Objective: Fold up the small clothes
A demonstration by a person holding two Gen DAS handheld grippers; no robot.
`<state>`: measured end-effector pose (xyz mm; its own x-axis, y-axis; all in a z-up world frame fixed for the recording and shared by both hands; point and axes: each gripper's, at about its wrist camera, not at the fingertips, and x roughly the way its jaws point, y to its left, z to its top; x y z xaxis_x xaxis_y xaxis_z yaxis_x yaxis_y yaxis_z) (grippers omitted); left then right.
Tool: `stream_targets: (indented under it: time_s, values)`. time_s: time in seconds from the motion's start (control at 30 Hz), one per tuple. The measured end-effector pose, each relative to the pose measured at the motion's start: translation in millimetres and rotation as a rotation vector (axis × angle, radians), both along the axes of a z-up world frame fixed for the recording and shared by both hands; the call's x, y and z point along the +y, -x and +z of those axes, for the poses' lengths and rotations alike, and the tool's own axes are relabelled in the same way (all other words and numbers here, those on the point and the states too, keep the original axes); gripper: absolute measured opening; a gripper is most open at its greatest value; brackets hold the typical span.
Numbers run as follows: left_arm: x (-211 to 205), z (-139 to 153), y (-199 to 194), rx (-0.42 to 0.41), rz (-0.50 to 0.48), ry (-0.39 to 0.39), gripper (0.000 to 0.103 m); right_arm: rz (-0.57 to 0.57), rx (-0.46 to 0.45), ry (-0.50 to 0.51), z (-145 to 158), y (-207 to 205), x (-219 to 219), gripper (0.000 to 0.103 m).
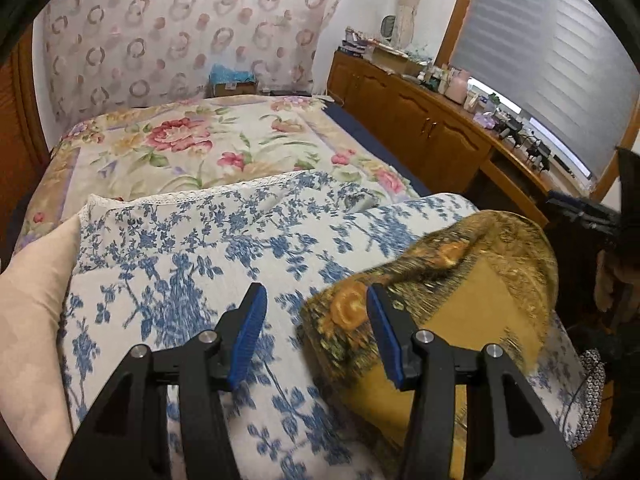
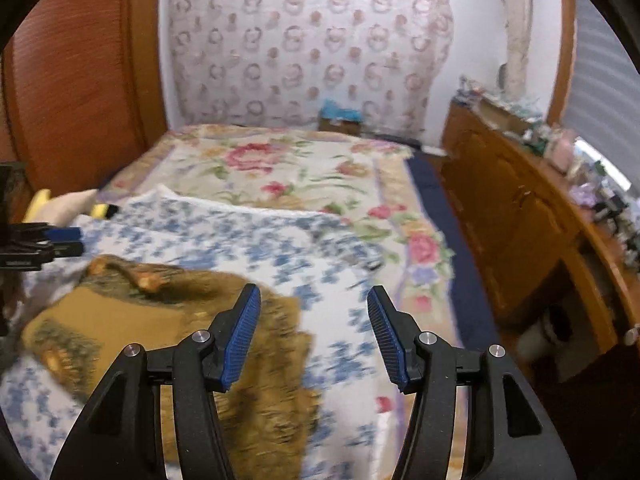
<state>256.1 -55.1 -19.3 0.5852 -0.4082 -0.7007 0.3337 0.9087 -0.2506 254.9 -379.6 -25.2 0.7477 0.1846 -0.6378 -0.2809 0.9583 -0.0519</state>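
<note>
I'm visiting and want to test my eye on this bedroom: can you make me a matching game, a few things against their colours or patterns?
Things:
1. small garment
2. cover under the garment
3. bedspread farther back
4. claw pads

Looks:
A. pink roses on cream
B. solid blue
C. mustard yellow with a dark patterned border
D. blue flowers on white

Pairs: 1-C, 2-D, 3-A, 4-B

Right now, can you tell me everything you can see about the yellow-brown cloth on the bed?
The yellow-brown cloth is soft fabric, plain mustard in the middle, with a dark patterned border and orange swirls. It looks partly folded and rumpled, one edge turned over in a thick roll. It lies on the blue-flowered white cover. Neither gripper is seen gripping it.
</note>
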Motion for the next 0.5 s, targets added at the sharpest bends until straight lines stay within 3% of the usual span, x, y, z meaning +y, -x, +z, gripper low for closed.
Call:
stream_targets:
  time_s: [0.33,0.5]
  values:
    - [-18.0,-3.2,58.1,0.032,-0.063,0.03,0.051,-0.005,0.132,-0.028,-52.2,7.9,10.7,0.061]
    - [-23.6,-28.5,63.9,0.088,-0.057,-0.028,0.051,-0.032,0.175,-0.063,-68.3,6.0,0.6,0.064]
